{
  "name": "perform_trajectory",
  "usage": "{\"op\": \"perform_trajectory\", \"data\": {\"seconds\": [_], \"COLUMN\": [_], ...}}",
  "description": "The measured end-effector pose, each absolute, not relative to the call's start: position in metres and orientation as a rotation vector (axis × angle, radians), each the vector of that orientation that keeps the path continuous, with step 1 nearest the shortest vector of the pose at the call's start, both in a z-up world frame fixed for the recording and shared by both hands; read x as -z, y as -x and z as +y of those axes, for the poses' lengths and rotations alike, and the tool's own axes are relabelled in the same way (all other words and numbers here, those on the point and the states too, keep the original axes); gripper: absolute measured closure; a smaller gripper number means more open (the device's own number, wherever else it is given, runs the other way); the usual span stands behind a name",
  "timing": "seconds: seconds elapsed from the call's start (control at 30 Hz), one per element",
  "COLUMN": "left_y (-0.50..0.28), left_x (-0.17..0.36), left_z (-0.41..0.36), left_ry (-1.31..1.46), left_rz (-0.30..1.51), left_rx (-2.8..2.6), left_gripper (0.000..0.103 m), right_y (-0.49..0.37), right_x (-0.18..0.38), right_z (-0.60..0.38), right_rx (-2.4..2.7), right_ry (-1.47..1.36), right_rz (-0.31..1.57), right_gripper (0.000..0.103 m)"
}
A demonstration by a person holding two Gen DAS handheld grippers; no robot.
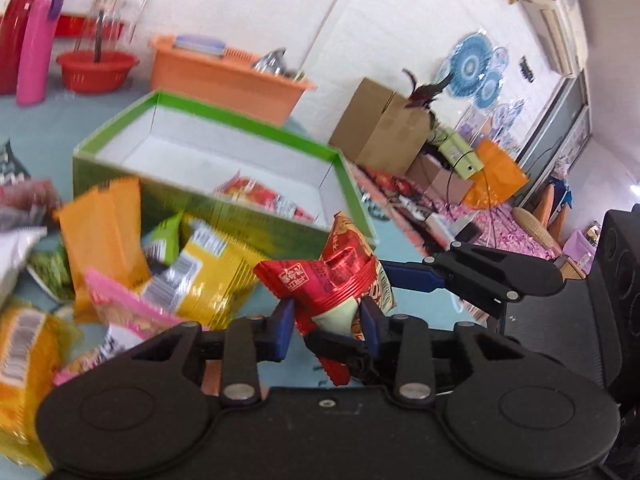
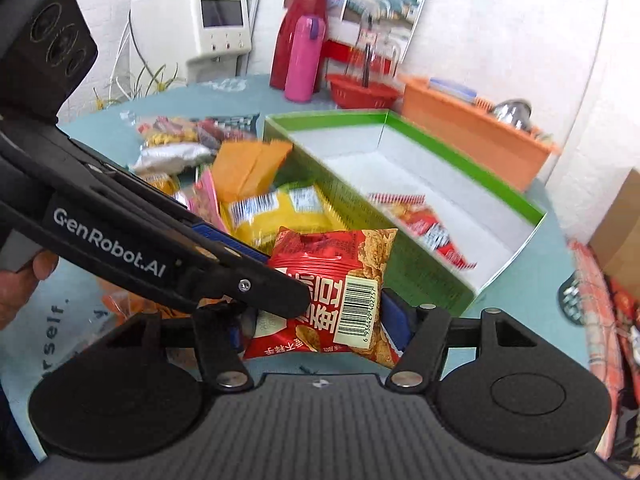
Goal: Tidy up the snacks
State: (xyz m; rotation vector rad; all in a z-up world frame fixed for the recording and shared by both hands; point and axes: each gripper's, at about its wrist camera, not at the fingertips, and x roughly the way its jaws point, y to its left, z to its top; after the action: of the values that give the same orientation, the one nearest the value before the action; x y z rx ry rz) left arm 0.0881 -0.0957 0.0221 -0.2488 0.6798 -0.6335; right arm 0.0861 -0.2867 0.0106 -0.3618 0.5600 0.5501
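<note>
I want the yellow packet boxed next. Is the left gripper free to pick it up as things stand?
Probably not yet. The left gripper is shut on the red snack packet, so its jaws are occupied. The yellow packet itself lies uncovered beside the green box.

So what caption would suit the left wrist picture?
Left tool pinching a red snack packet beside the green box.
</note>
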Motion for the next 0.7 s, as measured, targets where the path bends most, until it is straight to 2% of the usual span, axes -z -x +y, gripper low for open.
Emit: {"op": "perform_trajectory", "data": {"seconds": [0.27, 0.47, 0.7], "left_y": [-0.116, -0.151, -0.192], "left_x": [-0.060, -0.053, -0.039], "left_z": [-0.103, -0.107, -0.109], "left_ry": [0.197, 0.186, 0.187], "left_rz": [0.586, 0.593, 0.646], "left_rx": [0.636, 0.628, 0.617], "left_gripper": [0.044, 0.044, 0.044], "right_y": [-0.101, -0.130, -0.164], "right_x": [-0.045, -0.043, -0.027], "right_z": [-0.290, -0.287, -0.292], "right_rx": [-0.483, -0.434, -0.407], "right_ry": [0.314, 0.262, 0.188], "right_rz": [0.415, 0.366, 0.398], "right_gripper": [0.000, 0.001, 0.001]}}
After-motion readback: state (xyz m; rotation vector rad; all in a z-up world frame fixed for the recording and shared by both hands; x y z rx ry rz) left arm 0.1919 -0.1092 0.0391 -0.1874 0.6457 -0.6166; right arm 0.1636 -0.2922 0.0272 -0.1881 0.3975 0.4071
